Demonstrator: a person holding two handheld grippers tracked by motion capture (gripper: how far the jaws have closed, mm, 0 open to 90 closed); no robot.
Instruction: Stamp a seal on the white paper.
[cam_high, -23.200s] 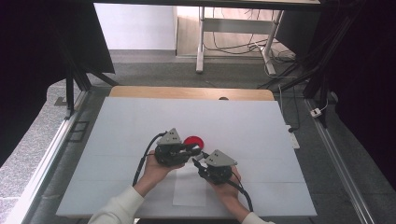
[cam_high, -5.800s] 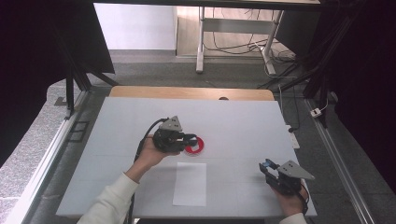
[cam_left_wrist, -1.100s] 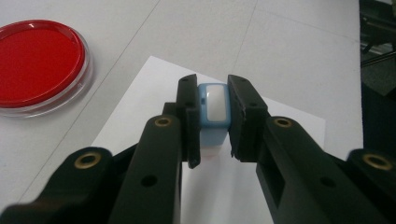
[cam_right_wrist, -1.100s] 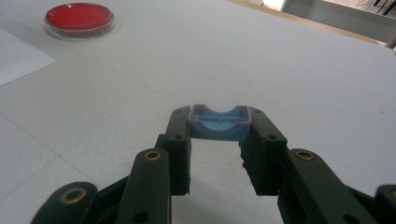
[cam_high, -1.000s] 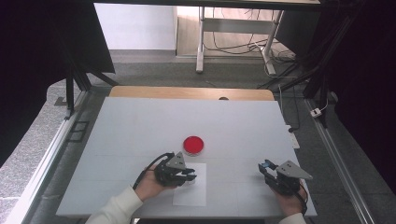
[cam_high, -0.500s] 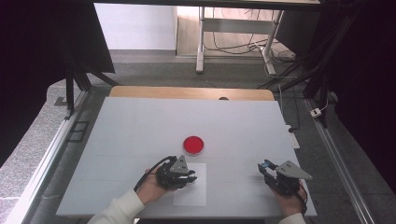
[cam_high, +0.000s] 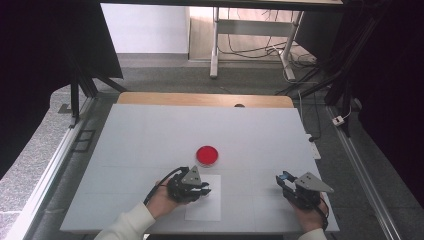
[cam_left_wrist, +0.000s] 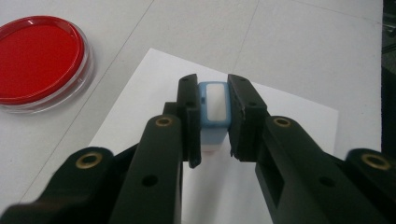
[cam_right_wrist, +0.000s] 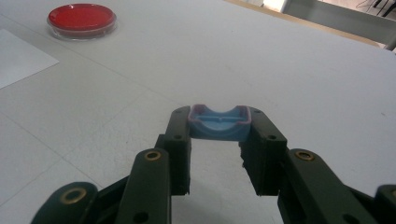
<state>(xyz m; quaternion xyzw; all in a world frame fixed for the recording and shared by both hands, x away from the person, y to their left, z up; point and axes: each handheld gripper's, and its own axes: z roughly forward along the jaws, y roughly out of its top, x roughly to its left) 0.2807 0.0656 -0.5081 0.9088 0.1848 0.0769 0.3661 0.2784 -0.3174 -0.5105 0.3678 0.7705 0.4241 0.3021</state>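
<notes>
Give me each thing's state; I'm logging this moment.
Left tongs: shut on a blue-and-white stamp, held over the white sheet.
Right tongs: shut on a blue cap, above the table.
Red dish: lidded, resting alone on the table.

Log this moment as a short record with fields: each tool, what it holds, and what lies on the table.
left tool: shut on a small blue-and-white piece, over the white paper sheet
right tool: shut on a blue cap-like piece, above the bare table
red dish: on the table beyond the paper, untouched
</notes>
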